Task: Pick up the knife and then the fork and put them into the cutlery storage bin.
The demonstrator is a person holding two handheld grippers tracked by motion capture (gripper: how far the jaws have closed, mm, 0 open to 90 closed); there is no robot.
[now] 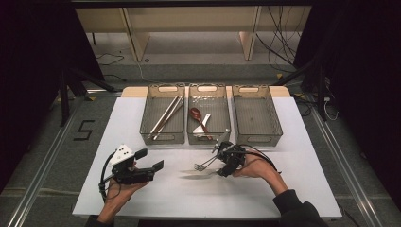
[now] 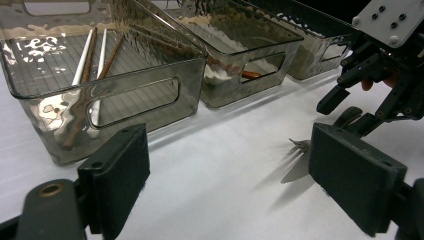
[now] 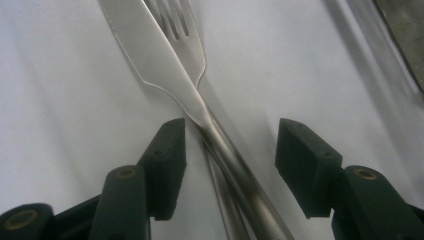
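White board (image 1: 156, 189) covers the table, with 3 smoky plastic bins (image 1: 257, 116) in a row at upper centre of the high view. Chopsticks (image 1: 165, 116) lie in the leftmost bin and a red spoon (image 1: 195, 113) in the middle one. At lower centre, a knife (image 3: 165, 75) lies crossed over a fork (image 3: 185, 35) on the board. Right gripper (image 3: 230, 150) has its jaws partly open, straddling both handles without touching them. Left gripper (image 2: 230, 170), at lower left of the high view, gapes wide and holds nothing.
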